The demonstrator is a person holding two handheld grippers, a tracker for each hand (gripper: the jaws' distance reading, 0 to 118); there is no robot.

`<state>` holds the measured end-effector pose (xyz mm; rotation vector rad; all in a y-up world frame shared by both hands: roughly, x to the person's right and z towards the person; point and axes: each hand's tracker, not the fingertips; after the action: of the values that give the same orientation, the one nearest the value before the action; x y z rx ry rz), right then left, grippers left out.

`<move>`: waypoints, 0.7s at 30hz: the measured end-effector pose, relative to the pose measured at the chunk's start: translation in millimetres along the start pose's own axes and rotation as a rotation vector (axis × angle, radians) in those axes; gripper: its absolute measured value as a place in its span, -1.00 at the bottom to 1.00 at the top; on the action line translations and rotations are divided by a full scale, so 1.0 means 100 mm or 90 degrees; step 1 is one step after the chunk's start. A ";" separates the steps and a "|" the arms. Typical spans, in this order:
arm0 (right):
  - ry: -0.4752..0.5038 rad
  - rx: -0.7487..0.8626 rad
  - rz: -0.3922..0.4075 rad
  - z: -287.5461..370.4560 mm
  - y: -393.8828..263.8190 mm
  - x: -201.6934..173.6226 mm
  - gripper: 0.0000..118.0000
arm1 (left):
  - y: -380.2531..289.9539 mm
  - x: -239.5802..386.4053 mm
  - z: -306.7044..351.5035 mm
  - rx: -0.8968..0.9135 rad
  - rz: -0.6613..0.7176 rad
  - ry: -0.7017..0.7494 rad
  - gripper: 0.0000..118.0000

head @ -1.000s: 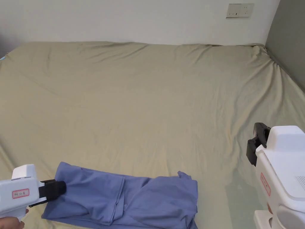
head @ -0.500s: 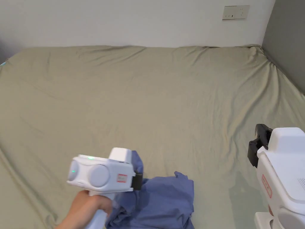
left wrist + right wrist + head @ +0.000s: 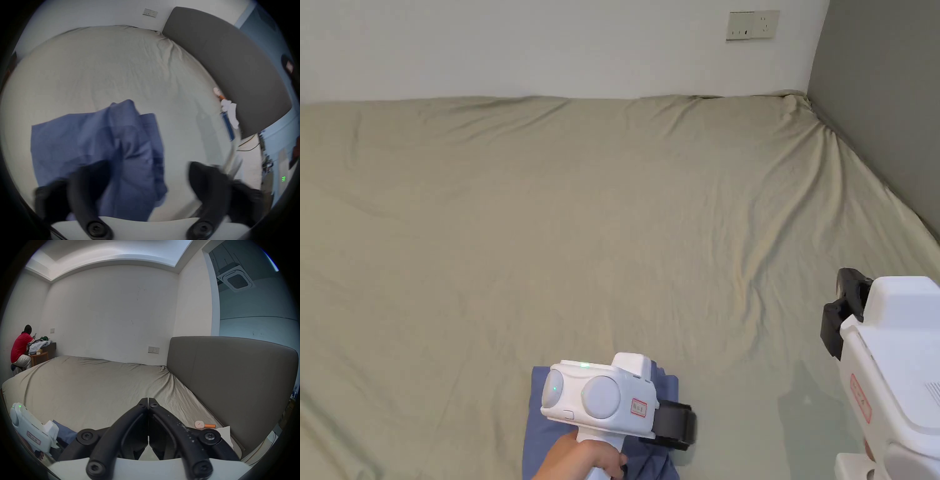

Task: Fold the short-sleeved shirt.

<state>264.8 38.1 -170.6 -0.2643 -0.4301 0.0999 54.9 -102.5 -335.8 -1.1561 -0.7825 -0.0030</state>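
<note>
The blue short-sleeved shirt (image 3: pixel 536 425) lies folded over on itself near the front edge of the bed. In the left gripper view the shirt (image 3: pixel 81 138) is a compact layered shape with a raised fold in its middle. My left gripper (image 3: pixel 682 426) hovers over the shirt's right part. Its jaws (image 3: pixel 146 167) stand wide apart and blurred, with cloth lying under them, not pinched. My right gripper (image 3: pixel 835 312) hangs off to the right above bare sheet, well clear of the shirt. Its jaws (image 3: pixel 148 401) are pressed together with nothing in them.
The beige bed sheet (image 3: pixel 612 219) stretches far back to a white wall. A grey headboard (image 3: pixel 881 94) bounds the right side. A small pink-and-orange object (image 3: pixel 204 425) and white cloth (image 3: pixel 224 433) lie by the headboard. A person in a red top (image 3: pixel 20 348) sits far off.
My left gripper carried the shirt's left end across to the right, laid it over the other half and opened. The right gripper held its place. The head camera turned right.
</note>
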 end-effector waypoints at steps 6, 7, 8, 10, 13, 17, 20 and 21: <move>0.005 0.003 -0.002 -0.01 0.03 -0.04 -0.97 | 0.00 -0.03 0.63 0.184 0.001 -0.013 0.95; 0.007 0.004 -0.001 -0.01 0.04 -0.06 -0.97 | -0.01 -0.05 0.72 0.225 0.000 -0.005 0.94; 0.008 0.006 0.000 0.00 0.05 -0.07 -0.97 | -0.03 -0.09 0.83 0.272 -0.008 0.011 0.89; 0.013 0.009 0.001 -0.01 0.06 -0.09 -0.97 | -0.07 -0.13 0.99 0.346 -0.020 0.050 0.45; 0.019 0.011 0.001 -0.01 0.07 -0.13 -0.97 | -0.12 -0.23 1.06 0.379 -0.024 0.113 -0.94; 0.024 0.011 0.002 -0.01 0.08 -0.16 -0.97 | -0.23 -0.39 0.94 0.357 -0.033 0.136 -1.00; 0.027 0.007 0.002 0.00 0.08 -0.16 -0.97 | -0.35 -0.47 0.73 0.323 -0.027 0.157 -1.00; 0.027 0.006 0.002 0.01 0.08 -0.16 -0.97 | -0.42 -0.47 0.65 0.309 -0.031 0.155 -1.00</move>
<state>250.1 43.4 -178.2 -0.2572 -0.3871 0.0993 -32.2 -85.5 -316.8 -0.6601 -0.5520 0.0054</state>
